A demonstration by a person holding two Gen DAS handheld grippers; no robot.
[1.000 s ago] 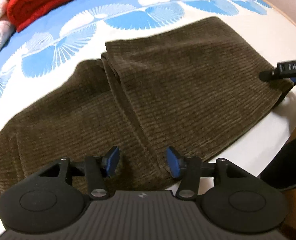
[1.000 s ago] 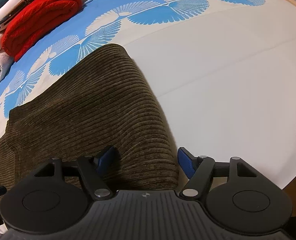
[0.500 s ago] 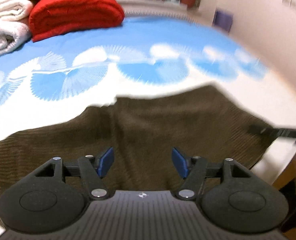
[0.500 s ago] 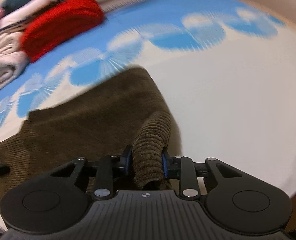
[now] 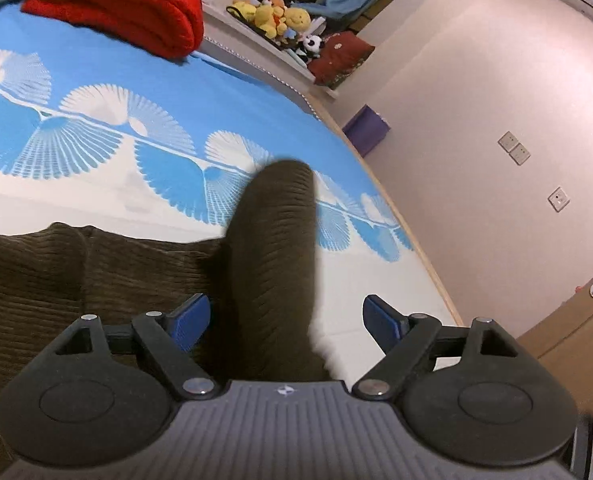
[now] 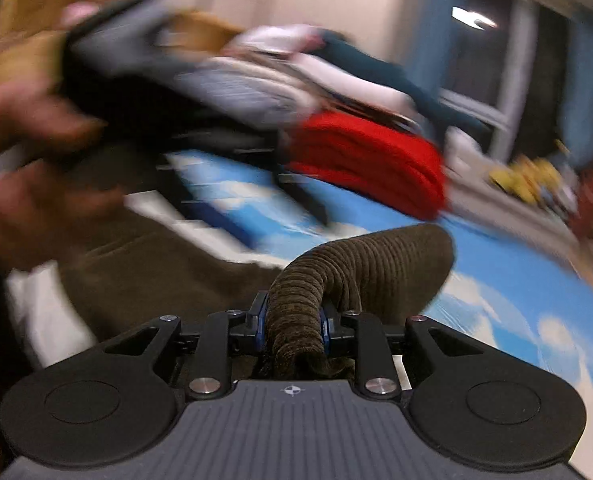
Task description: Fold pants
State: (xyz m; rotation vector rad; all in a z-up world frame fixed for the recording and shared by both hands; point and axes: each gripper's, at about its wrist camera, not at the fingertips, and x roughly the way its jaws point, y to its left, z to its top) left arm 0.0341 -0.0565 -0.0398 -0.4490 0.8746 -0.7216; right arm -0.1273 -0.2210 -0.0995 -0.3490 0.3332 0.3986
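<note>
The brown corduroy pants lie on the blue and white bed sheet. My left gripper is open, with a raised fold of the pants standing between its blue pads, which do not press it. My right gripper is shut on a bunched edge of the pants and holds it lifted above the bed; the cloth arches away from it. The right wrist view is blurred by motion.
A folded red blanket and white towels lie at the head of the bed. Stuffed toys sit on a shelf beyond. The bed's wooden edge runs along the right, next to a wall. A hand shows at left in the right wrist view.
My right gripper has lifted the gripped pants edge and swung it up and across. My left gripper has tilted upward and stays open, with the raised cloth now between its fingers.
</note>
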